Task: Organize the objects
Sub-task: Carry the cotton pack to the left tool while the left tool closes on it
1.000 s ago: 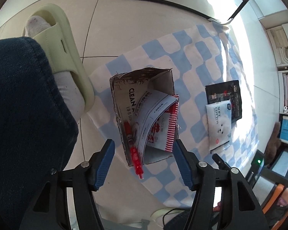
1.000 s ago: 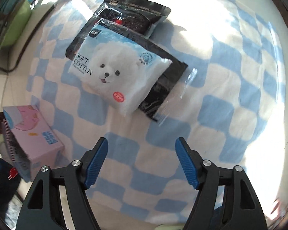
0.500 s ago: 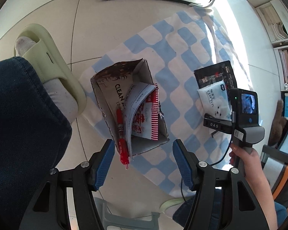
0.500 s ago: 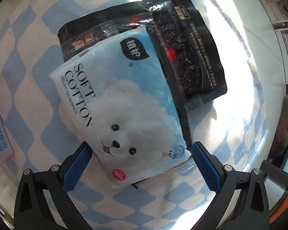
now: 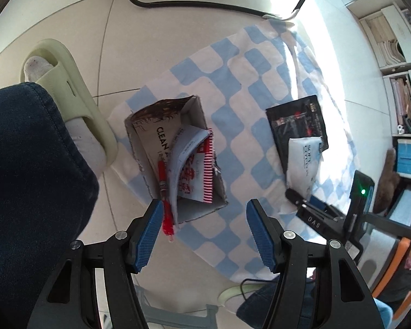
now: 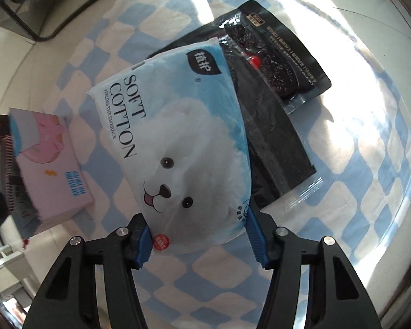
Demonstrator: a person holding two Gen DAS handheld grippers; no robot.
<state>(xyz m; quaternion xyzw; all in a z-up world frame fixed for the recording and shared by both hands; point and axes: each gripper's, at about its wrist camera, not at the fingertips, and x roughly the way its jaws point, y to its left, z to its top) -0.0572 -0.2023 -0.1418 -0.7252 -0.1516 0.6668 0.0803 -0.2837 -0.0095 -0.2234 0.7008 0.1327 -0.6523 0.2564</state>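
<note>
Item: tissue pack (image 6: 183, 148), lying on the checkered cloth (image 6: 370, 164), overlapping the black pouch (image 6: 274, 87), right of the box (image 5: 175, 159). Right tool (image 6: 198, 240) closing, pads at its near end, presumably to lift it for boxing. Left tool (image 5: 202, 230) wide, empty, above box.

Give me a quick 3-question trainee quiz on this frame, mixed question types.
1. True or false: the right claw has the Soft Cotton tissue pack between its closing fingers.
2. Multiple choice: what lies directly under the tissue pack? A) a black packet B) a pink box C) a red pen
3. Fill in: the red pen stands in the open ____ on the checkered cloth, in front of the empty left claw.

Key: 1 true; 2 A, the black packet; 3 box, the cardboard box.
</note>
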